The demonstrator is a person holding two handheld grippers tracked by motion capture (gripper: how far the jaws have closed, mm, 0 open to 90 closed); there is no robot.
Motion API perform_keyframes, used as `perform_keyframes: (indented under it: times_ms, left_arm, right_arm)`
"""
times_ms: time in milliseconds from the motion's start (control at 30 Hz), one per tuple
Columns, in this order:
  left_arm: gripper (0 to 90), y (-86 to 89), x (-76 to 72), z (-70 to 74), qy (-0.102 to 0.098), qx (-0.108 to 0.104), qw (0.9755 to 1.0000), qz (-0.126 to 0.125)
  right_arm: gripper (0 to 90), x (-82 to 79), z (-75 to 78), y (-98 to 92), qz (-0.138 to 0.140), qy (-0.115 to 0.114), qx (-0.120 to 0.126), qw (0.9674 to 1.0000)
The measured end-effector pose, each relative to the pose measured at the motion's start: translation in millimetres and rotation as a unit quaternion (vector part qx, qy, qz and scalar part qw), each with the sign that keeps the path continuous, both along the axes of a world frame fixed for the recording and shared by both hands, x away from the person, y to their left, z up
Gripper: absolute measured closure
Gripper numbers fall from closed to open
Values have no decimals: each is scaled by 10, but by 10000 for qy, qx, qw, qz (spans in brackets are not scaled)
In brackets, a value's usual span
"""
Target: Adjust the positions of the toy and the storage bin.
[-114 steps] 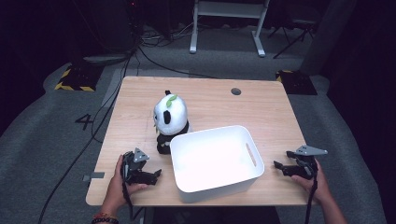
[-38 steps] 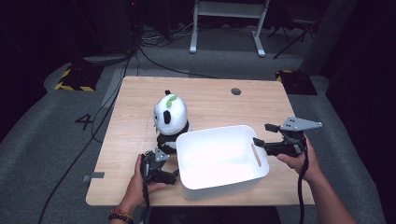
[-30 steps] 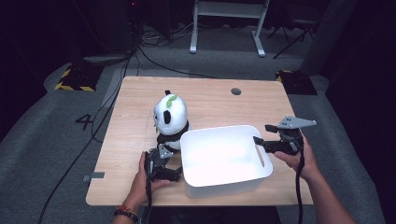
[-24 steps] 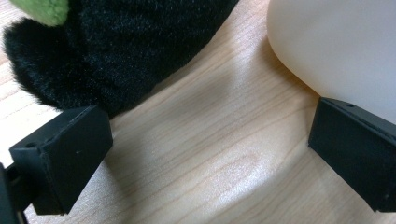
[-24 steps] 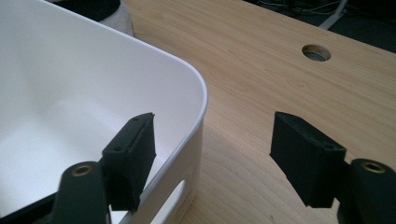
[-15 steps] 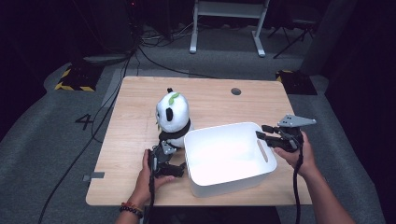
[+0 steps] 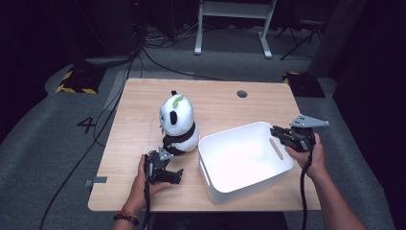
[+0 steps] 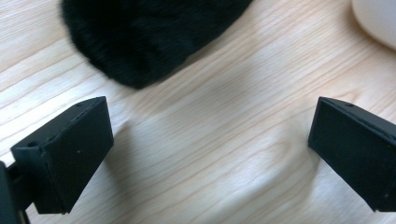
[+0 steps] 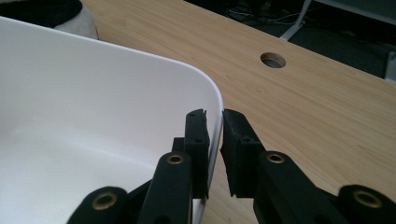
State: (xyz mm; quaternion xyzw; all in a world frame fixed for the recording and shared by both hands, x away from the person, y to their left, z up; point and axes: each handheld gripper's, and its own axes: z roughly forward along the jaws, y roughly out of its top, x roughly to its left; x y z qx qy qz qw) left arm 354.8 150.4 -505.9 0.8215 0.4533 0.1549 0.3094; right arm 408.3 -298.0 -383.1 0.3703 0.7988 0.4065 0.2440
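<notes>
A white plastic bin (image 7: 225, 189) stands on the wooden table, tilted up at its right end. My right gripper (image 7: 279, 133) is shut on the bin's right rim (image 9: 212, 126), one jaw inside the wall and one outside. A plush panda (image 7: 177, 122) sits upright just left of the bin. In front of the panda, my left gripper (image 7: 173, 175) is open and low over the table, its jaws wide apart over bare wood. The panda's black foot (image 8: 144, 37) lies just ahead of those jaws, and the bin's corner (image 8: 378, 18) is at the upper right.
The table (image 7: 139, 124) has a round cable hole (image 7: 242, 94) near its far edge, also seen beyond the bin (image 9: 273, 59). Bare wood lies behind and left of the panda. A white stand (image 7: 232, 14) and cables are on the floor beyond.
The right gripper closed on the bin's right rim and lifted and dragged it rightward. The left gripper moved right toward the panda's feet. The panda stayed in place.
</notes>
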Motion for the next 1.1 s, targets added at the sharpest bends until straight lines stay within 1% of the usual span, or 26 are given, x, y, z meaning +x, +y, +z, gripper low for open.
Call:
perform_keyframes:
  times_ms: [33, 67, 100, 133, 167, 233, 400, 433, 500, 533, 567, 600, 633, 733, 767, 833, 867, 900, 933, 967, 1000, 1033, 1067, 1100]
  left_arm:
    - [1, 26, 0, 6, 6, 36, 10000, 30]
    - [1, 50, 4, 3, -5, 41, 10000, 35]
    - [1, 56, 6, 0, -4, 11, 10000, 33]
    - [1, 56, 6, 0, -4, 11, 10000, 33]
    - [1, 63, 4, -3, 9, -16, 10000, 30]
    - [1, 69, 7, -1, 19, -16, 10000, 3]
    - [1, 108, 12, 0, -8, 20, 10000, -45]
    - [1, 126, 7, 0, 32, -6, 10000, -16]
    - [1, 170, 8, -1, -3, 8, 10000, -10]
    - [1, 188, 6, 1, 13, 20, 10000, -21]
    - [1, 217, 5, -2, 19, -22, 10000, -11]
    - [1, 217, 5, -2, 19, -22, 10000, -11]
    - [0, 256, 12, -2, -2, 11, 10000, 60]
    - [0, 272, 21, 0, 38, 4, 10000, 15]
    - [0, 275, 27, 1, 17, 16, 10000, -37]
    - [2, 274, 33, 1, -5, 21, 10000, -80]
    - [7, 273, 31, 4, -40, 34, 10000, -67]
    - [14, 274, 31, 4, -15, 16, 9999, -130]
    - [25, 274, 31, 4, -15, 16, 9999, -130]
    - [30, 272, 31, 4, -54, 3, 9999, -147]
    - [36, 271, 30, 4, -64, -4, 9999, -155]
    - [42, 273, 30, 8, -79, 16, 9999, -149]
    - [44, 268, 32, 5, -55, -15, 9999, -149]
    - [48, 269, 34, 11, -12, -26, 9998, -176]
  right_arm:
    - [810, 9, -2, -12, -20, -10, 36, 10000]
    - [813, 21, -1, -31, -114, -40, 8, 9999]
    - [814, 30, -1, -44, -171, -40, 5, 9998]
    - [814, 30, -1, -44, -171, -40, 5, 9998]
    - [815, 50, -2, -62, -290, -78, -22, 9995]
    - [816, 76, -2, -80, -401, -107, -42, 9991]
    - [817, 141, -3, -122, -528, -112, -21, 9985]
    - [817, 152, -3, -126, -545, -105, 2, 9985]
    - [820, 170, -3, -137, -599, -120, -9, 9981]
    - [821, 180, -4, -144, -647, -138, 2, 9978]
    - [822, 185, -3, -153, -670, -141, -11, 9977]
    - [820, 195, -4, -163, -730, -158, 1, 9972]
    - [815, 203, -5, -178, -776, -164, 10, 9968]
    - [797, 190, -5, -189, -757, -173, 38, 9970]
    - [773, 178, -8, -191, -773, -189, 58, 9968]
    - [666, 155, -8, -202, -767, -178, 20, 9969]
    - [639, 142, -5, -210, -804, -154, 40, 9966]
    - [637, 133, -2, -234, -768, -150, 94, 9969]
    - [637, 133, -2, -234, -768, -150, 94, 9969]
    - [589, 98, 14, -252, -616, -109, 94, 9980]
    - [543, 85, 22, -250, -608, -141, 61, 9980]
    - [494, 65, 38, -260, -568, -151, 96, 9982]
    - [477, 46, 58, -274, -502, -106, 207, 9985]
    - [444, 22, 76, -289, -443, -120, 263, 9986]
